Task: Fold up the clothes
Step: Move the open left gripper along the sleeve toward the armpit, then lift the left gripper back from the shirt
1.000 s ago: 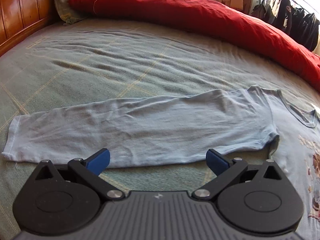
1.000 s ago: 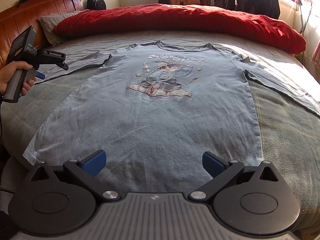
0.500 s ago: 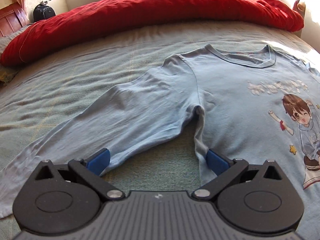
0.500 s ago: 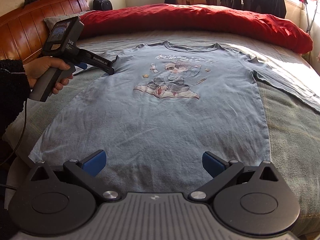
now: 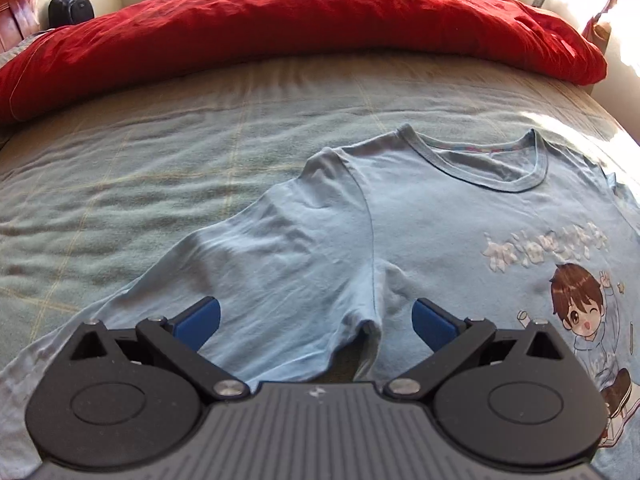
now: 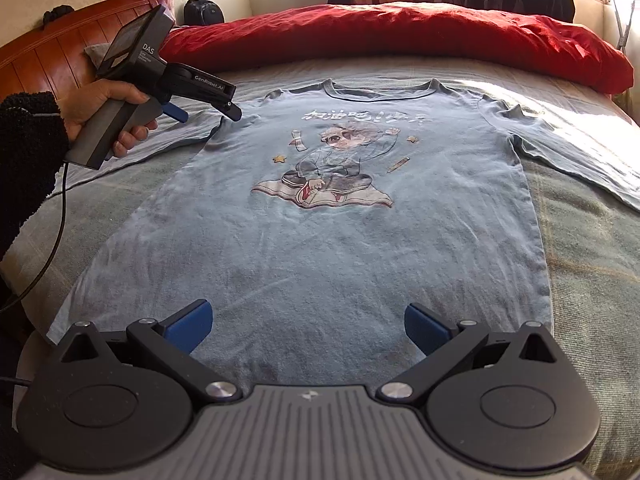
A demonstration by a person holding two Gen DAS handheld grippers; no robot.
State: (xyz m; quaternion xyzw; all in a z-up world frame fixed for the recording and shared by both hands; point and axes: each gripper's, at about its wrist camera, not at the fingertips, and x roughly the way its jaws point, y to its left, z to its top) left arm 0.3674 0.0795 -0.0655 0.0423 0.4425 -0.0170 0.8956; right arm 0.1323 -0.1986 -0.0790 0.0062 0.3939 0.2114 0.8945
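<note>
Item: we are holding one light blue long-sleeved shirt (image 6: 320,240), which is lying flat and face up on the bed (image 6: 592,280), cartoon print (image 6: 332,168) uppermost, collar pointing toward the red duvet (image 6: 400,36), both sleeves spreading out to the sides. Left gripper (image 5: 316,320): we are hovering it over the shirt's armpit where sleeve meets body, blue fingers (image 5: 200,318) standing wide apart and gripping nothing. Right gripper (image 6: 308,322): we are holding it just above the hem, fingers (image 6: 188,326) likewise spreading wide, empty. Wooden headboard (image 6: 48,60) is standing at the left.
</note>
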